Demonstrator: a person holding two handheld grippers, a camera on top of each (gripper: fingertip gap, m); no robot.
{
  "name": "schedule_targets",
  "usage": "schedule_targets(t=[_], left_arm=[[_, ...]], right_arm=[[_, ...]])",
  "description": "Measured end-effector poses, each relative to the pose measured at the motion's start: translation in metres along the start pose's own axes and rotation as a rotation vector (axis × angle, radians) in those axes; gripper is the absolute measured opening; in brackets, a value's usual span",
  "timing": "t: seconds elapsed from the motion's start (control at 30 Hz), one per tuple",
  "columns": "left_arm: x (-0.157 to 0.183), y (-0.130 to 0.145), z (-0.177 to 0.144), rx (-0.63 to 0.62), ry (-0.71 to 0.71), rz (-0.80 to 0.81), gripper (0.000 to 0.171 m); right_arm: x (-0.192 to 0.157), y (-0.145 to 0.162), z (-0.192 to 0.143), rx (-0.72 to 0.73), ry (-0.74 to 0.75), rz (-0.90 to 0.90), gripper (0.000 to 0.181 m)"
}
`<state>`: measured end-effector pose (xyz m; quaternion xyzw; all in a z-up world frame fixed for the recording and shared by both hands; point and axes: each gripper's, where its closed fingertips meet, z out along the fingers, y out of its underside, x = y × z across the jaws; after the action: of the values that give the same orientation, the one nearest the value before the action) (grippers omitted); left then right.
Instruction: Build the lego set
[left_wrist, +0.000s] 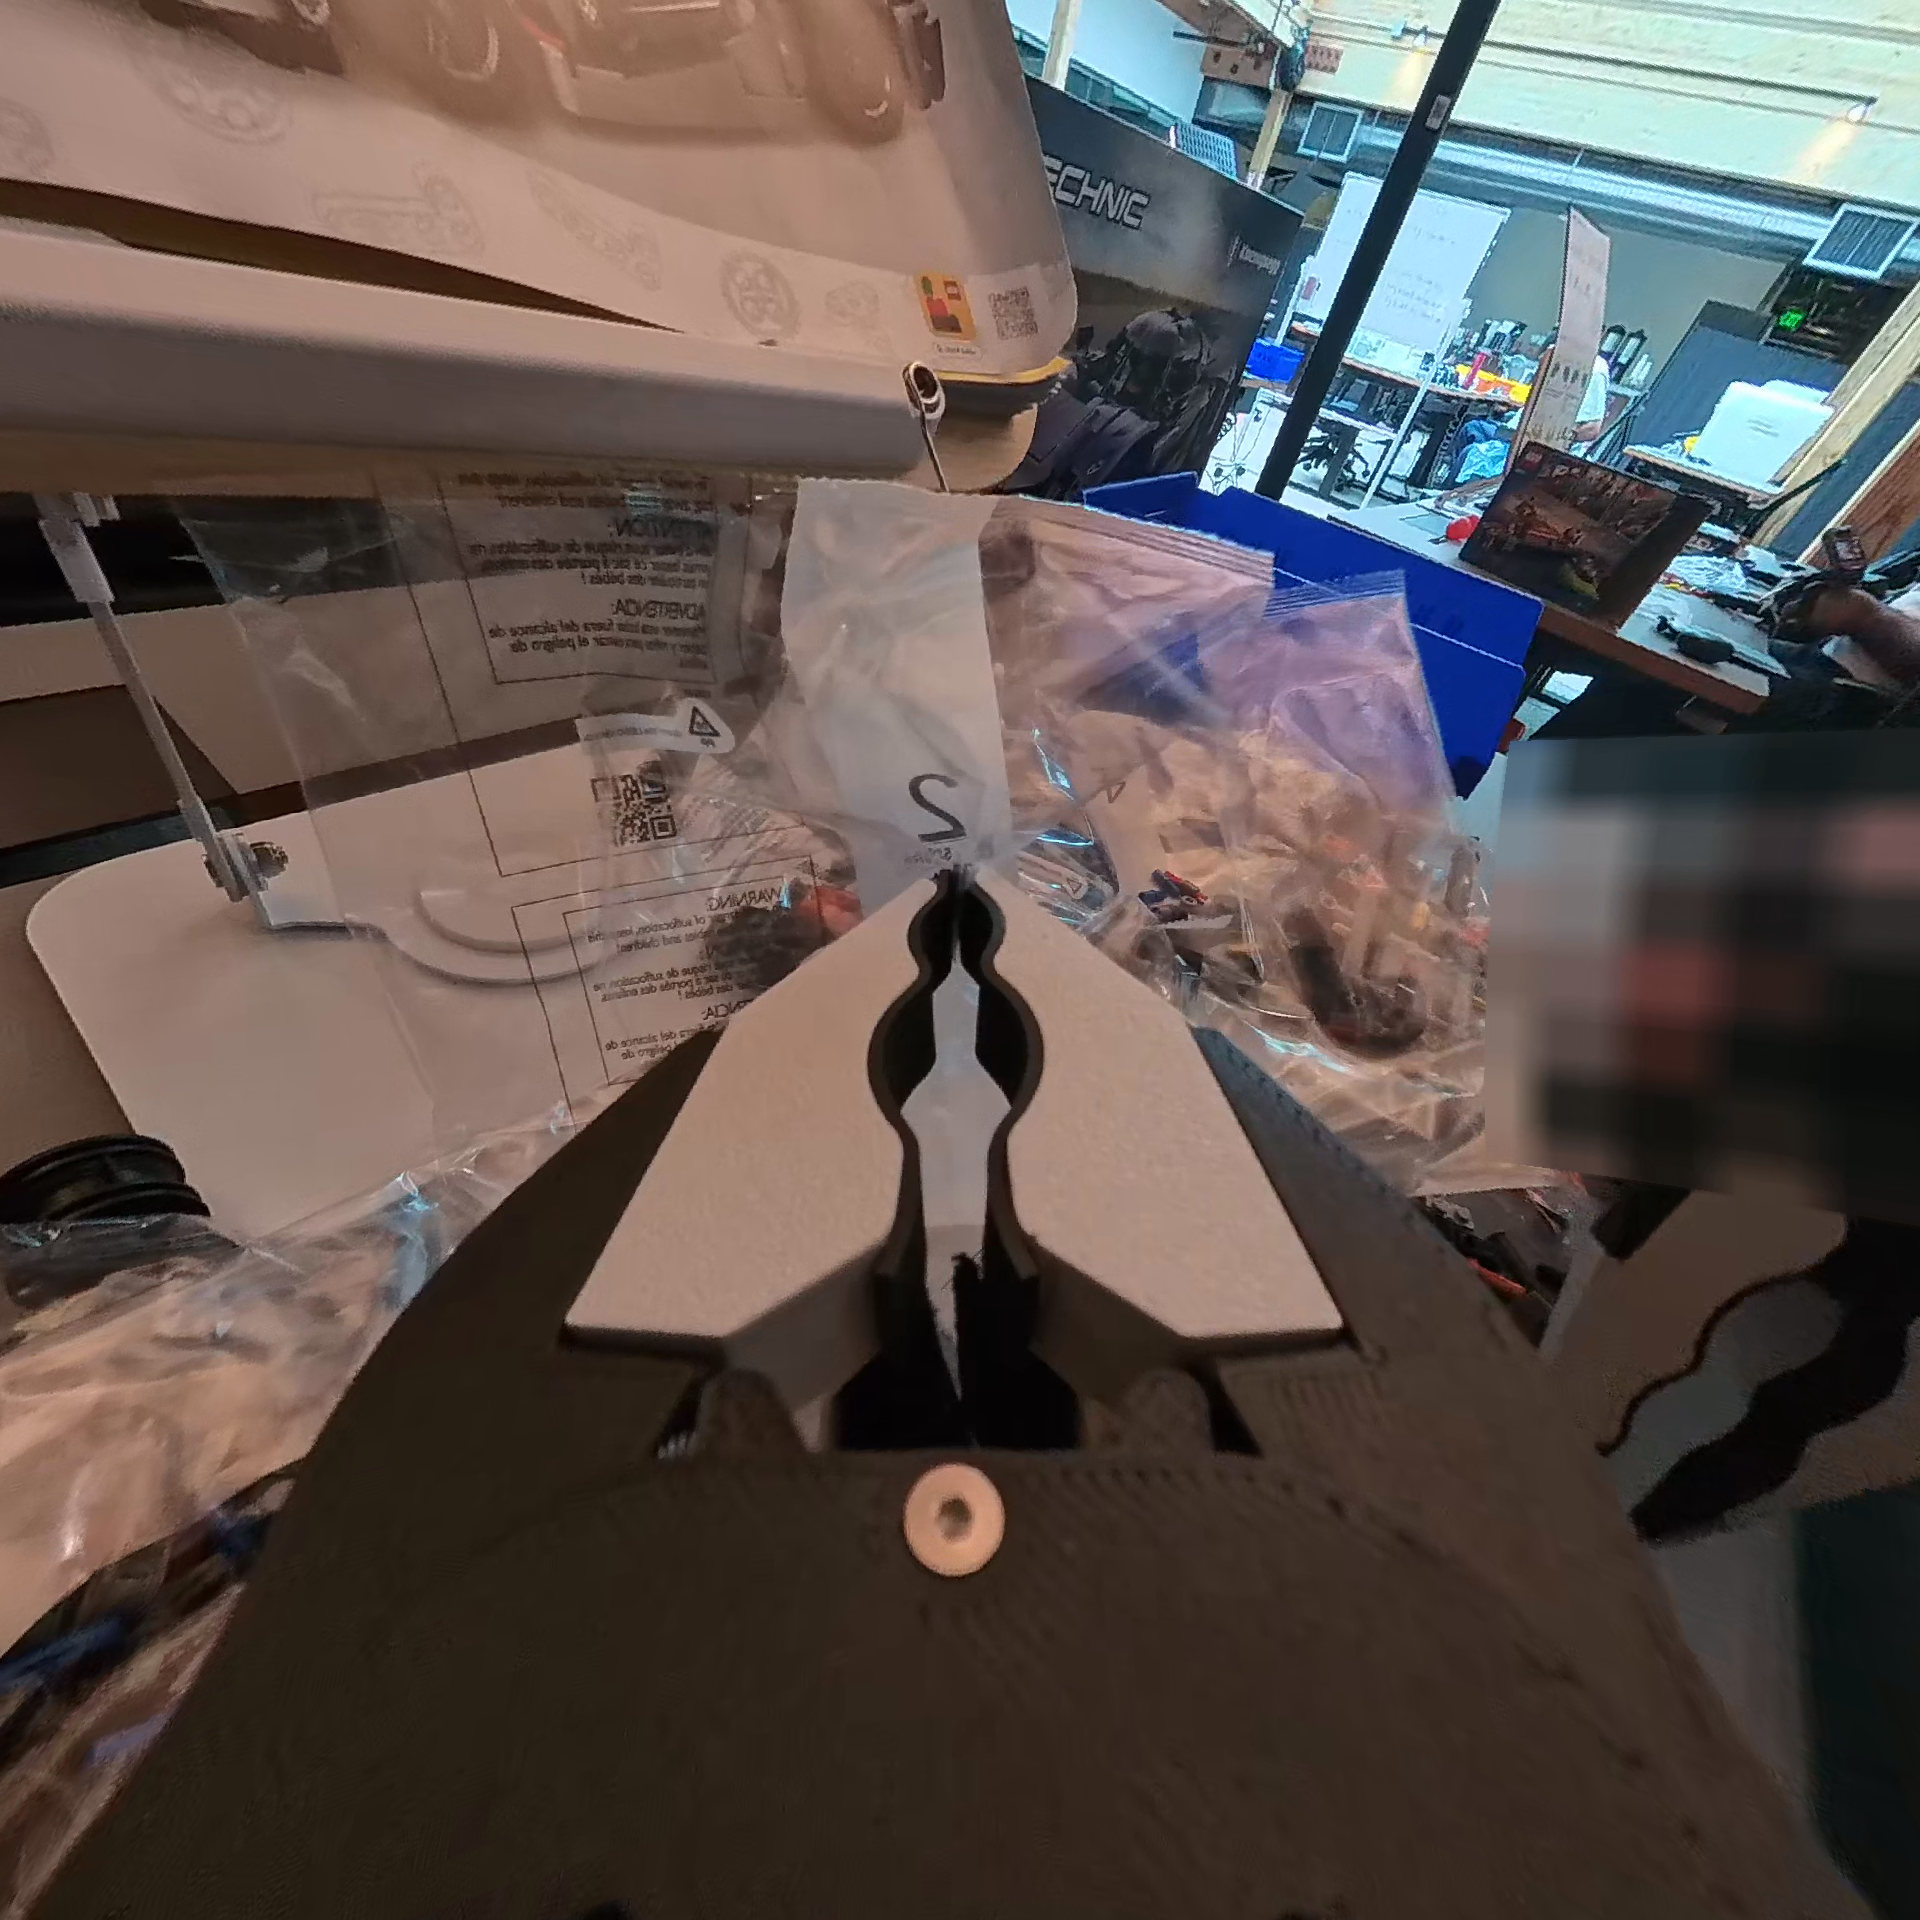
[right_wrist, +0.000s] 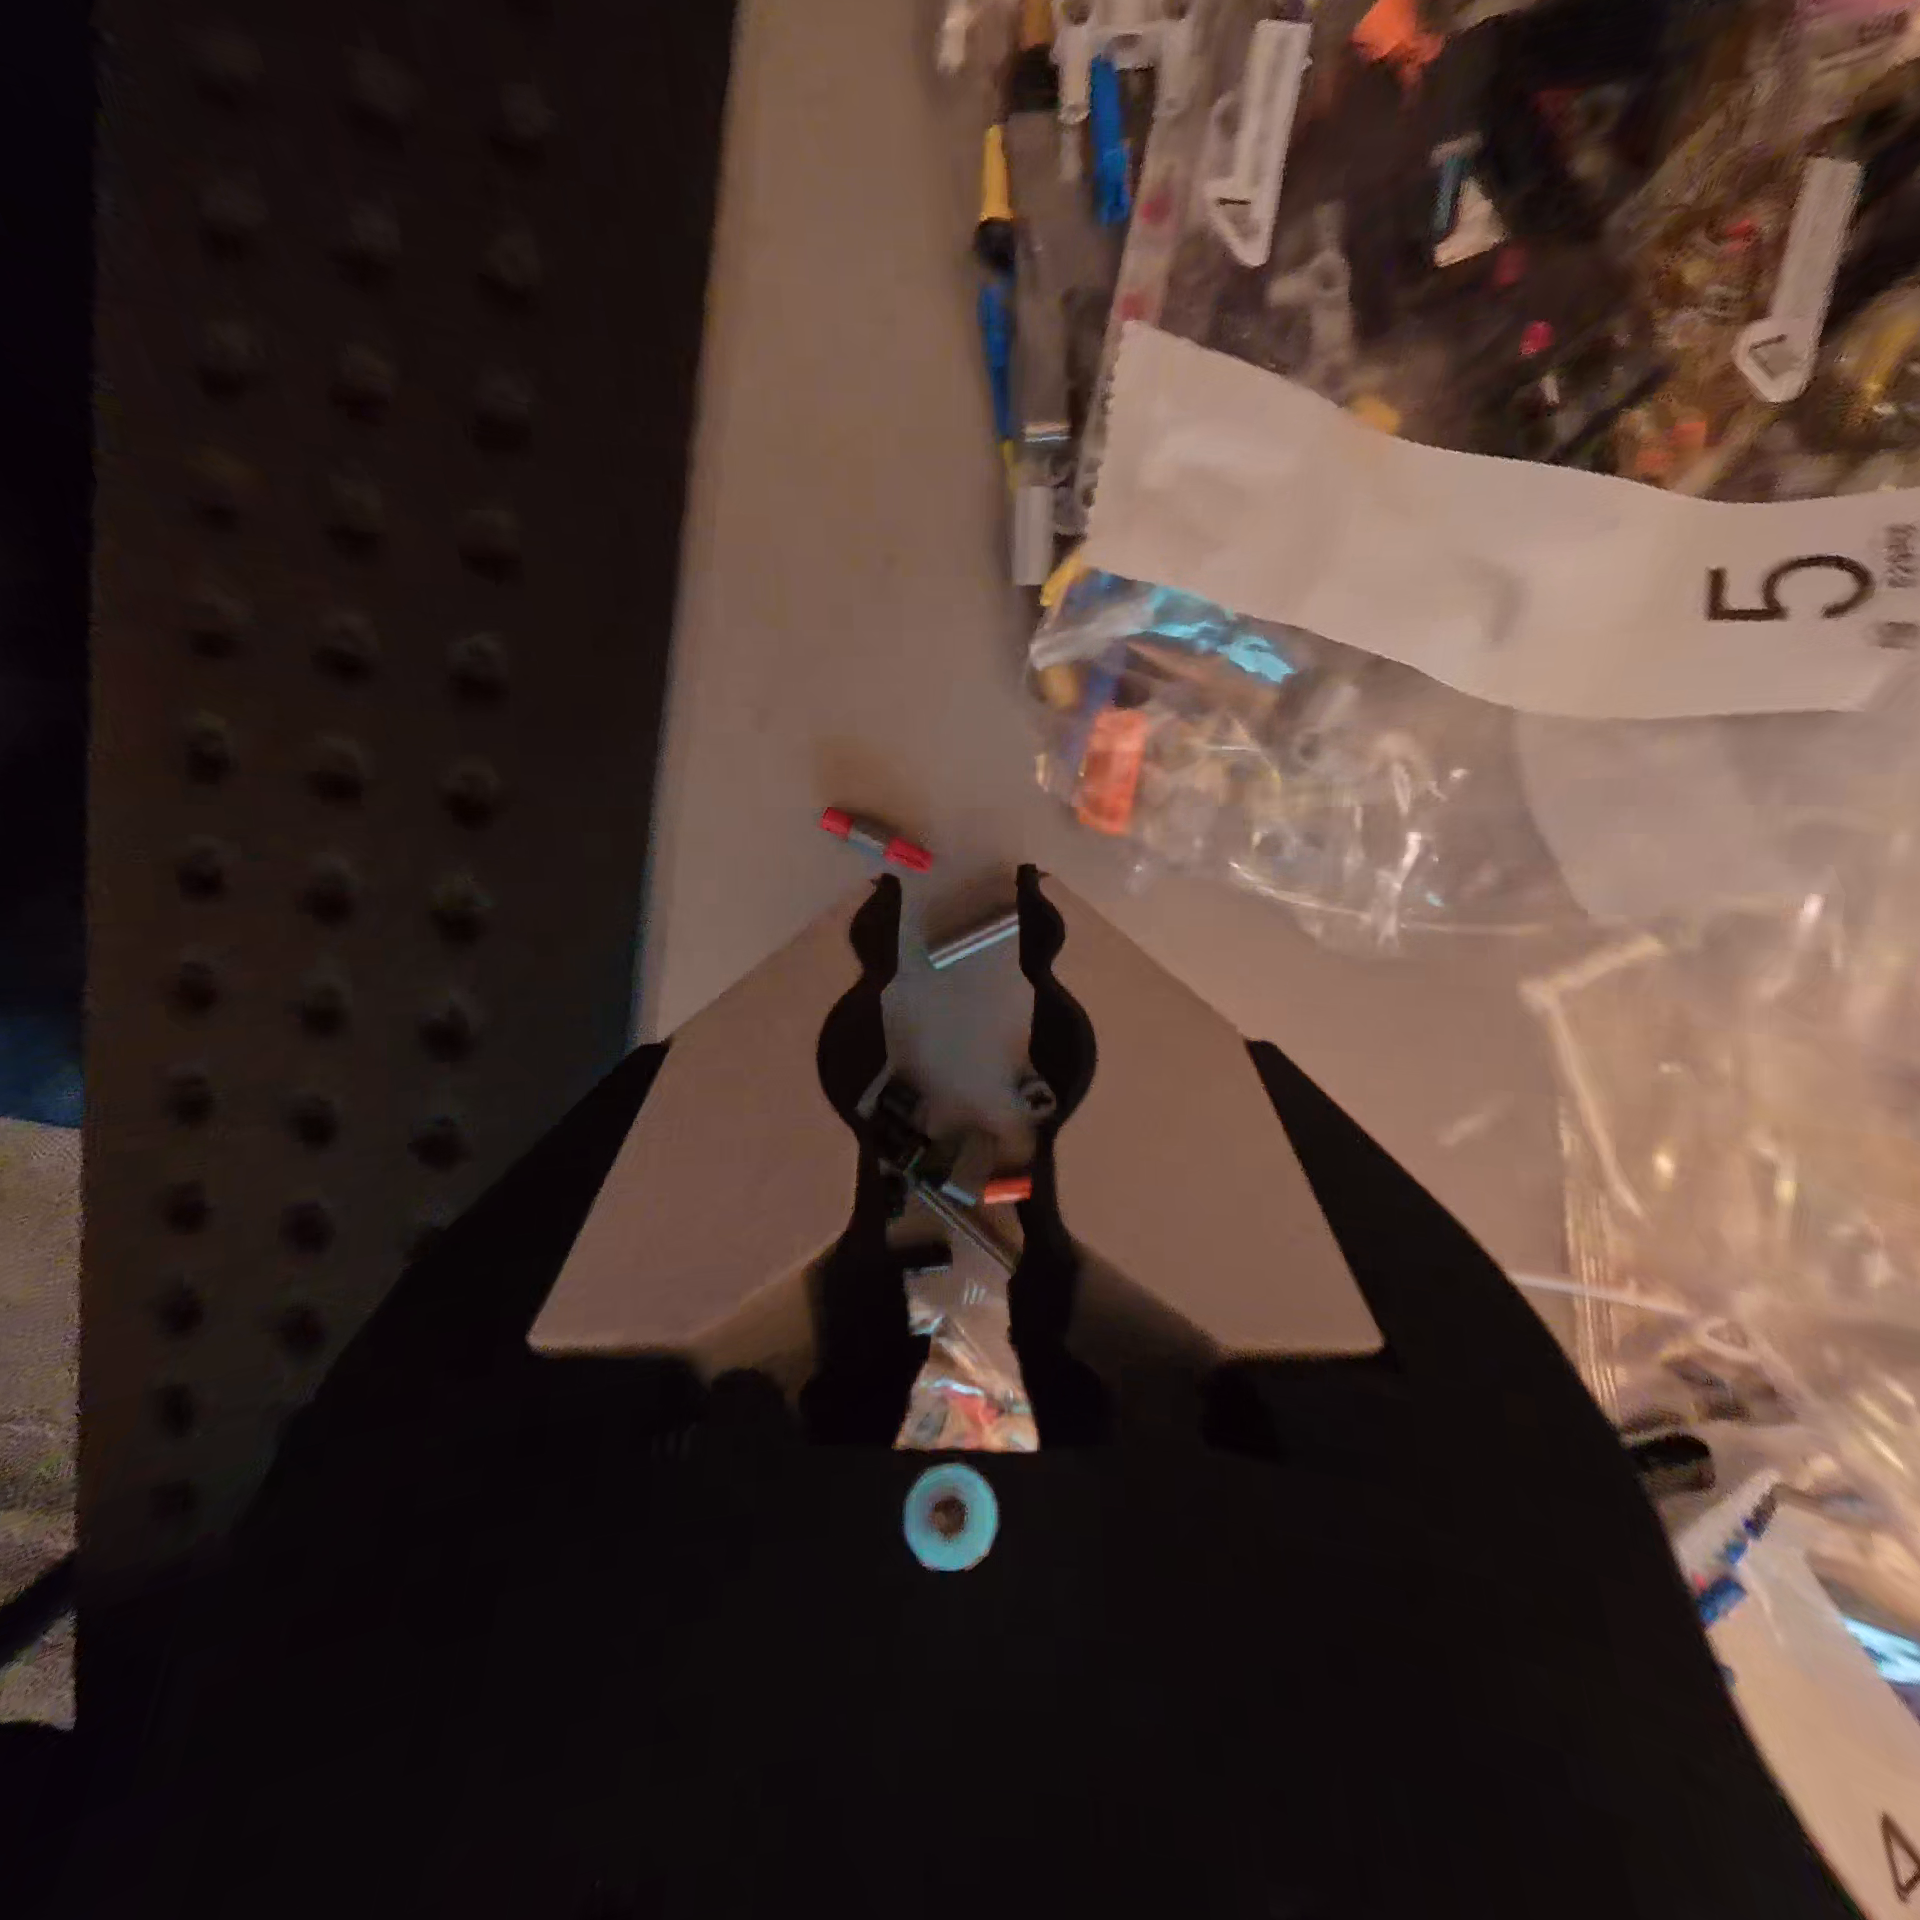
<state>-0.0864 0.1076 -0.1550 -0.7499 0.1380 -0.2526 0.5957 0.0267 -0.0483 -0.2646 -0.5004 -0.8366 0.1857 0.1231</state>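
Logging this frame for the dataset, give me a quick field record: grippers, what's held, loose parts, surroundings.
left gripper: shut on white-striped parts bag, pinched at its lower edge
right gripper: open, empty, above the table
loose parts: red-tipped grey pin just past the right fingertips; grey tube between the fingers
other bags: clear bags of parts right of the right gripper
studded plate: dark, left of table
instruction booklet: on stand, upper left
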Motion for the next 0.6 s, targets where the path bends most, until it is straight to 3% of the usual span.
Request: schedule_targets(t=[0.33,0.6], left_arm=[[0.000,0.000,0.000,0.001,0.003,0.000,0.000],[0.001,-0.001,-0.001,0.003,0.003,0.001,0.000]], right_arm=[[-0.016,-0.001,0.016,-0.023,-0.077,-0.060,0.003],[-0.012,-0.005,0.014,-0.005,-0.060,-0.056,0.002]])
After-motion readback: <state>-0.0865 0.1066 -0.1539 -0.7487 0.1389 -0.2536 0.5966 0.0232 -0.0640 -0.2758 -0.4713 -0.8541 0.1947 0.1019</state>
